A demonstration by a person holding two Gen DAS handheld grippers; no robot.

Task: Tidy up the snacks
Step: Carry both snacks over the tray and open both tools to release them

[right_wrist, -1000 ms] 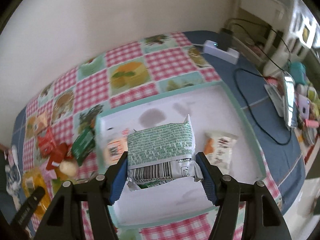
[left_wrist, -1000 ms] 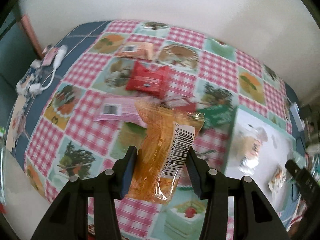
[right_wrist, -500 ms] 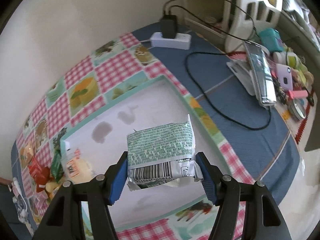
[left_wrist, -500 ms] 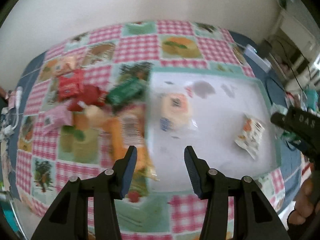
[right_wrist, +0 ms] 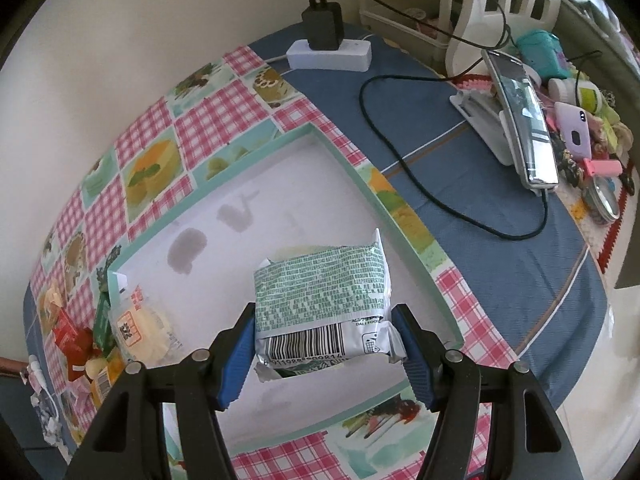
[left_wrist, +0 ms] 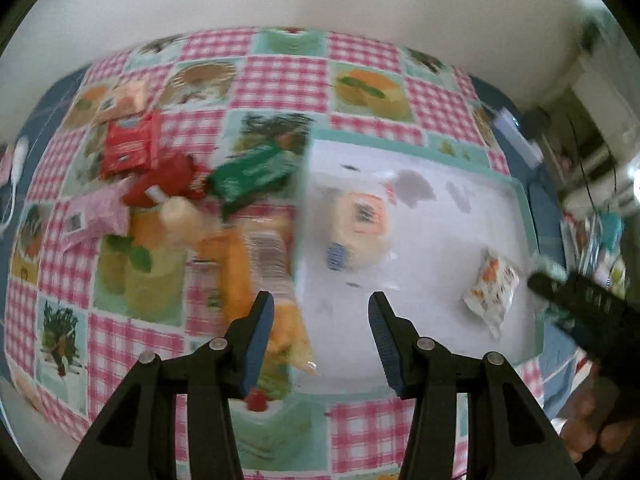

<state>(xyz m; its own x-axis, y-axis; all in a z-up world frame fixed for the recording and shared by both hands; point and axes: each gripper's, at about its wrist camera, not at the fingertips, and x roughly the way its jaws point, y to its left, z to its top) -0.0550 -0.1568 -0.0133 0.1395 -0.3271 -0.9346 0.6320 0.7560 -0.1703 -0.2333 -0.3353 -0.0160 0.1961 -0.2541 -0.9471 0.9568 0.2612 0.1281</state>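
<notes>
Right gripper (right_wrist: 324, 354) clamps a green-and-white printed foil snack packet (right_wrist: 322, 306) above the mint-rimmed white tray (right_wrist: 404, 220); left gripper (left_wrist: 321, 338) stands parted, empty, its view alone showing a small orange-and-white pouch (left_wrist: 491, 288) in the tray.

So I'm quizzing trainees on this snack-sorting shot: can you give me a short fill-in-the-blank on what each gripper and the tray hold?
The right gripper is shut on a ____ and white packet.
The left gripper holds ____.
The packet hangs over a white tray with a ____ rim.

Missing words: green; nothing; teal
</notes>
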